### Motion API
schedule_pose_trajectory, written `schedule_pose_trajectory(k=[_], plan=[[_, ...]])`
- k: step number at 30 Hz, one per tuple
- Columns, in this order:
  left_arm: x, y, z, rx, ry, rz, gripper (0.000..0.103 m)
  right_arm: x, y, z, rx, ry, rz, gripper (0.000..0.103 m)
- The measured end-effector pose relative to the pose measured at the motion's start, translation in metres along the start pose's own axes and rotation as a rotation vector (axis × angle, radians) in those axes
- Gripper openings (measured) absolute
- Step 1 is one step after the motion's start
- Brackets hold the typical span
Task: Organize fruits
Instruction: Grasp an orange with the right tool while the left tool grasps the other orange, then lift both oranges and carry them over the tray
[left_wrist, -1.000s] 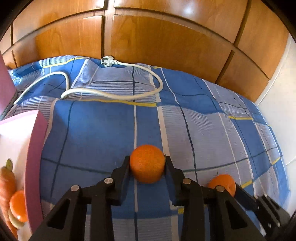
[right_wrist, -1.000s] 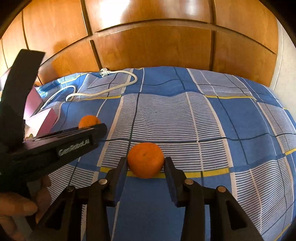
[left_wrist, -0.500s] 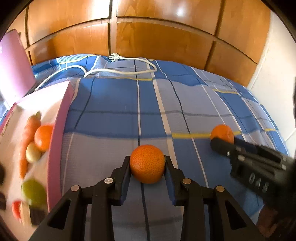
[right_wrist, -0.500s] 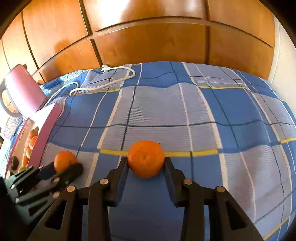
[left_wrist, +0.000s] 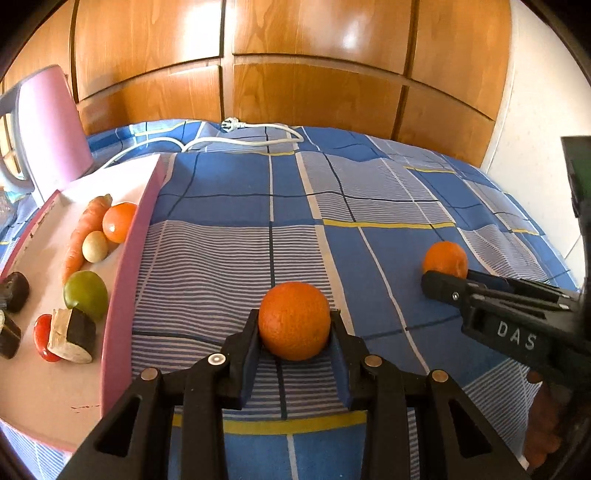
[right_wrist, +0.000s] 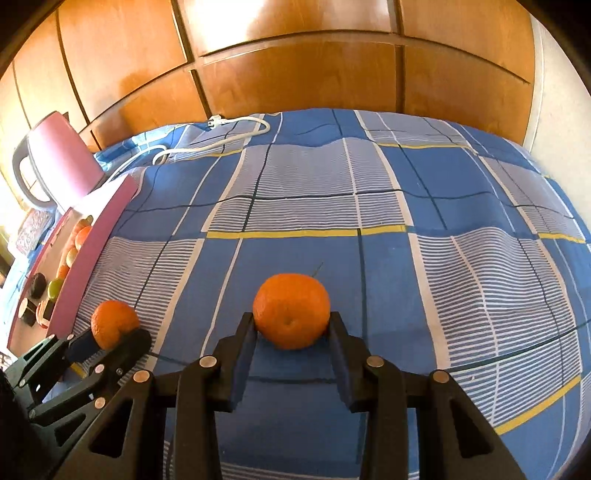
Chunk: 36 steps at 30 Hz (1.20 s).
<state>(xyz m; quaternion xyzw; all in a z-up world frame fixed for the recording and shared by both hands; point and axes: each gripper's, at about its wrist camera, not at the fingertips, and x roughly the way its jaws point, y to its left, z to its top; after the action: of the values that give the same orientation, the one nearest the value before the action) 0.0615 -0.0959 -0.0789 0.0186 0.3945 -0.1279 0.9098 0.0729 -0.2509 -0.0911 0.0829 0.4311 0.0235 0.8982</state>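
Observation:
My left gripper (left_wrist: 294, 325) is shut on an orange (left_wrist: 294, 320) and holds it above the blue checked bedspread (left_wrist: 369, 192), just right of the pink tray (left_wrist: 127, 280). My right gripper (right_wrist: 291, 321) is shut on a second orange (right_wrist: 291, 311), held further right over the bed. Each gripper shows in the other's view: the right one with its orange (left_wrist: 445, 258) at the right, the left one with its orange (right_wrist: 112, 328) at the lower left.
The pink tray holds a carrot (left_wrist: 83, 232), a tomato (left_wrist: 119, 221), a green fruit (left_wrist: 85, 293), a pale egg-shaped piece (left_wrist: 95, 246) and dark chunks (left_wrist: 72, 336). A pink kettle (left_wrist: 48, 125) stands behind it. A white power cord (left_wrist: 243, 134) lies at the bed's far side before wooden wardrobe doors (left_wrist: 314, 74).
Both grippers have risen and drawn back with their oranges held. The left one has moved left toward the tray, so that the tray's contents now show in full.

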Motion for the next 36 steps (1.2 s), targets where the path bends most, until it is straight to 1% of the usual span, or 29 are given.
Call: schedule_pose_trajectory(k=[3,8,13,15,19,23,25,27,36], plan=[[0.000,0.000,-0.002,0.012,-0.011,0.010,0.035,0.003,0.000,0.000,-0.005,-0.011,-0.002,0.039],[-0.002,0.003,-0.005,0.011,-0.022,0.028,0.035,0.002,0.006,-0.006,-0.044,-0.053,-0.038,0.040],[-0.003,0.006,-0.006,-0.001,-0.030,0.013,0.035,0.001,0.005,-0.007,-0.039,-0.069,-0.032,0.042],[-0.003,0.009,-0.007,-0.019,-0.036,-0.008,0.035,-0.001,0.007,-0.007,-0.044,-0.068,-0.039,0.043],[-0.003,0.008,-0.008,-0.008,-0.040,-0.011,0.035,0.002,0.009,0.002,-0.030,-0.039,-0.056,0.046],[-0.003,0.007,-0.008,0.002,-0.041,-0.006,0.035,0.005,0.007,0.007,-0.007,-0.034,-0.062,0.046],[-0.003,0.007,-0.008,0.004,-0.042,-0.006,0.035,0.006,0.008,0.005,-0.019,-0.040,-0.078,0.041],[-0.003,0.007,-0.008,0.007,-0.041,-0.004,0.035,0.006,0.008,0.003,-0.025,-0.050,-0.084,0.041],[-0.003,0.004,-0.008,0.022,-0.039,0.011,0.035,0.006,0.009,0.000,-0.050,-0.065,-0.091,0.041]])
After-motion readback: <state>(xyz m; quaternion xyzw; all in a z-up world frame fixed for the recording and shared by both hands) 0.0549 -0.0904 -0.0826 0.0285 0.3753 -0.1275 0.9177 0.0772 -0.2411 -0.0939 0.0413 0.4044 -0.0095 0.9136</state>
